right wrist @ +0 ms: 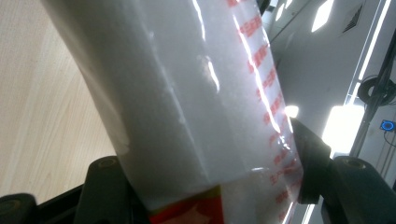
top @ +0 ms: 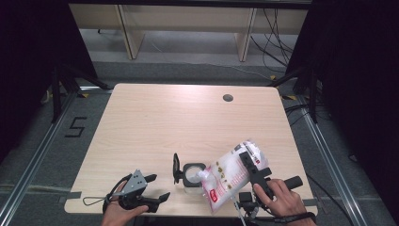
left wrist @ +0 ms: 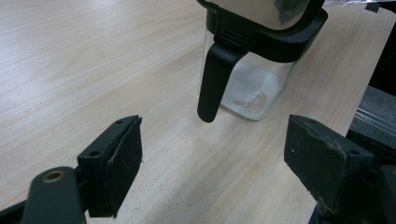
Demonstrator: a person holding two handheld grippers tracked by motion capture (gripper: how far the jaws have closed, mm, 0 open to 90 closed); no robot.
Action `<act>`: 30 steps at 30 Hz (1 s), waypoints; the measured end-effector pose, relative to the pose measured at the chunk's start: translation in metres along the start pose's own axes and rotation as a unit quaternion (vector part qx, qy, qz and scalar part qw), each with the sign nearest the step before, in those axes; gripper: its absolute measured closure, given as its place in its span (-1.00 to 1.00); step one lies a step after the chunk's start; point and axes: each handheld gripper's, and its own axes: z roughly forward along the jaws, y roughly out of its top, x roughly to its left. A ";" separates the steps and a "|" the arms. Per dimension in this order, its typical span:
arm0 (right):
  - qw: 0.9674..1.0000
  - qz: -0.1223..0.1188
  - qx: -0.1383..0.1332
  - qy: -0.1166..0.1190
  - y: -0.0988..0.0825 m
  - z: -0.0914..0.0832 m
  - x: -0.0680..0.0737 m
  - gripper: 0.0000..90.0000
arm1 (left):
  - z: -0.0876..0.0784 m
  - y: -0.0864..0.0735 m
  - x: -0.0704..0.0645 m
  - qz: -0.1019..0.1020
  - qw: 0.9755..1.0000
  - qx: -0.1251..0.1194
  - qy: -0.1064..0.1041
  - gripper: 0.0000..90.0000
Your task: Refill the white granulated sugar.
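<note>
Your right gripper (top: 245, 160) clamps the clear plastic refill bag (top: 226, 175) of white grains, tilted with its spout over the glass jar (top: 192, 175) near the front table (top: 155, 117) edge. Your left gripper (top: 157, 187) waits beside it, jaws wide and holding nothing. I judge the pouring is just under way: only few grains lie in the jar, lid up.

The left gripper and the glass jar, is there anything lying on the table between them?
No. In the left gripper view, bare wood of the table runs from the open left gripper to the glass jar; nothing lies between them.
</note>
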 end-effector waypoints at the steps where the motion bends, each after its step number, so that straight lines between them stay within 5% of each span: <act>1: 1.000 0.003 0.002 0.002 0.000 0.000 0.001 -0.09 | 0.000 0.000 0.000 0.001 1.000 0.000 0.000 -0.58; 4: 1.000 -0.019 -0.006 -0.004 0.000 0.001 -0.002 -0.09 | 0.000 0.001 0.001 0.015 1.000 0.002 0.001 -0.58; 18: 1.000 -0.007 -0.002 -0.016 -0.006 -0.002 -0.005 -0.09 | 0.000 0.002 0.001 0.011 1.000 -0.004 -0.001 -0.58; 21: 1.000 0.012 0.007 -0.013 -0.008 -0.002 -0.002 -0.09 | -0.001 0.001 0.001 0.014 1.000 0.003 0.005 -0.58; 23: 1.000 -0.006 0.000 -0.016 -0.008 -0.002 -0.004 -0.09 | 0.000 0.001 0.001 0.020 1.000 0.003 0.000 -0.58; 28: 1.000 -0.007 0.001 -0.015 -0.008 -0.002 -0.003 -0.09 | 0.000 0.000 0.000 0.006 1.000 0.005 0.006 -0.58; 30: 1.000 -0.006 0.003 -0.014 -0.007 -0.003 -0.004 -0.09 | 0.000 0.001 0.001 0.020 1.000 0.004 0.001 -0.58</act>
